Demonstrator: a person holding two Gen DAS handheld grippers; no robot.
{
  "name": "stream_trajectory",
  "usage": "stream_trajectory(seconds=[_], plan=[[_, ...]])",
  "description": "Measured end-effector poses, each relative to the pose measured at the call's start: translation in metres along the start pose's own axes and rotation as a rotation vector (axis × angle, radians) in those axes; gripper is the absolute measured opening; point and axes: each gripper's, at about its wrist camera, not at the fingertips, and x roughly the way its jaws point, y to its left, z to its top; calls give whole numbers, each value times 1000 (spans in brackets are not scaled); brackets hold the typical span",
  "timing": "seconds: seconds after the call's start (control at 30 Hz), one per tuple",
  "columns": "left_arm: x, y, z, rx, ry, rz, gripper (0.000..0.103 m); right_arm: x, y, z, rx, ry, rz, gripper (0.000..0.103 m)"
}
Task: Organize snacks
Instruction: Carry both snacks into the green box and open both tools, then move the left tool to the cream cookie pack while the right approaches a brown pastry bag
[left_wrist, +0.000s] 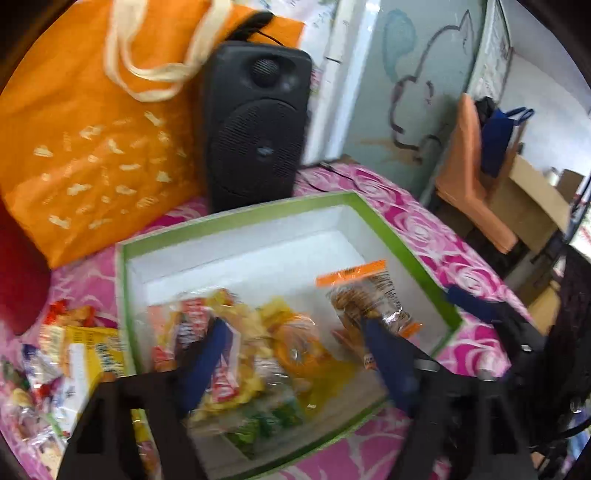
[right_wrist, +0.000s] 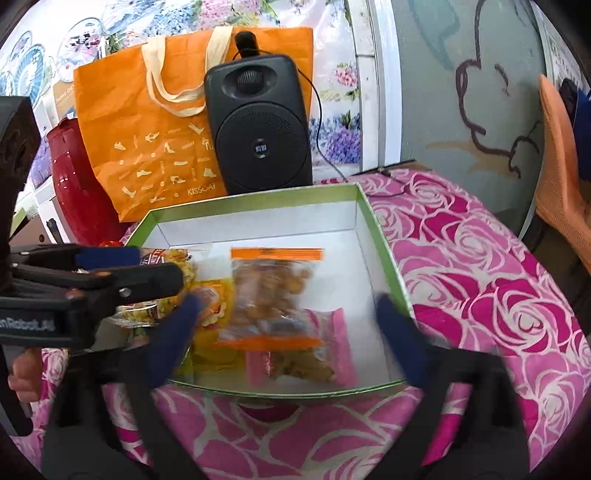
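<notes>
1. Two views; from the left wrist, the left gripper (left_wrist: 291, 354) hung wide apart and empty over the green-rimmed box (left_wrist: 406, 251), where snack packets lay: a yellow chip bag (left_wrist: 243, 332) and an orange-striped clear bag (left_wrist: 365, 295). More loose snacks (left_wrist: 62, 354) sat on the pink rose tablecloth (left_wrist: 461, 266) outside the box's left wall.
2. From the right wrist, the right gripper (right_wrist: 288, 317) stood wide, gripping nothing, above the orange-striped clear bag (right_wrist: 277, 288) and a pink packet (right_wrist: 332, 347) inside the box. An orange tote (right_wrist: 155, 122) and black speaker (right_wrist: 258, 125) stood behind.
</notes>
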Motion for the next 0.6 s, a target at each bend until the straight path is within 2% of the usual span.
stream_trajectory(seconds=[0.07, 0.37, 0.6], plan=[[-3, 3, -1, -1, -20, 22, 87, -6, 0, -1, -16, -31, -7, 102], [-17, 25, -10, -66, 6, 34, 87, -8, 2, -4, 20, 12, -20, 102], [-56, 47, -34, -135, -1, 58, 87, -26, 22, -1, 51, 38, 41, 102]])
